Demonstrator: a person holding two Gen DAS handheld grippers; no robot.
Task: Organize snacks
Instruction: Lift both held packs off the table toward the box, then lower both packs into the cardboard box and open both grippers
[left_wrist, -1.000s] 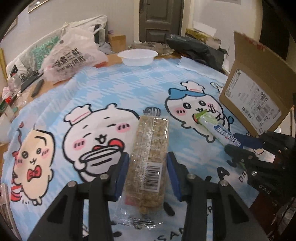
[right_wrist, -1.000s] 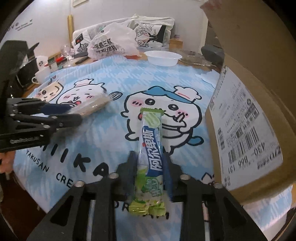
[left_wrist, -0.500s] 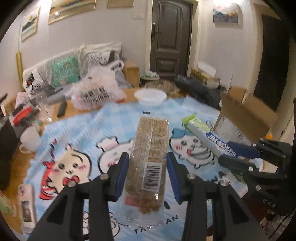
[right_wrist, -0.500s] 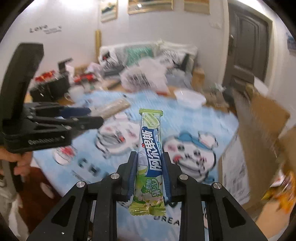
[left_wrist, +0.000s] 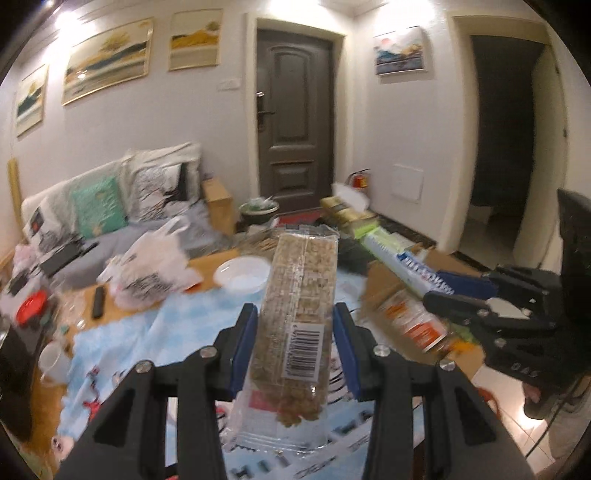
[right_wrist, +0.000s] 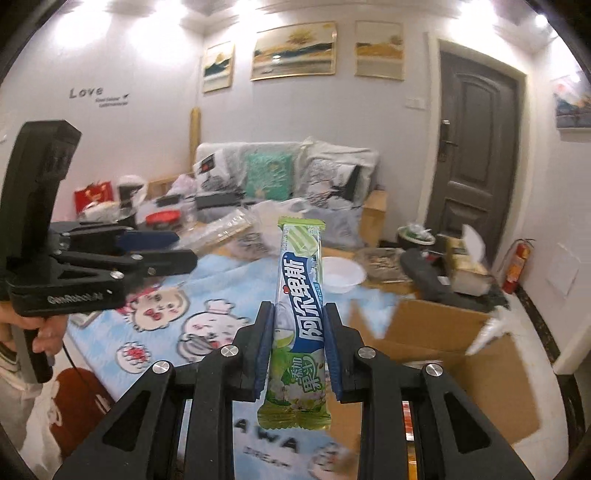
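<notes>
Above the surface (left_wrist: 177, 325), left gripper (left_wrist: 294, 341) clamps a clear-wrapped grain bar (left_wrist: 299, 325) — right gripper (right_wrist: 300, 345) pinches a green candy stick pack (right_wrist: 300, 306).

Clear-wrapped oat bar (left_wrist: 299, 325) and green candy pack (right_wrist: 299, 317), both held aloft.

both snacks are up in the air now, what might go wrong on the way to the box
1. The left tool pinches the clear-wrapped grain bar only near its lower end, so the long free end could swing or slip out.
2. The right tool grips the slim green candy pack the same way; the glossy wrapper may slide.
3. The cardboard box has raised flaps that a pack could catch on.
</notes>
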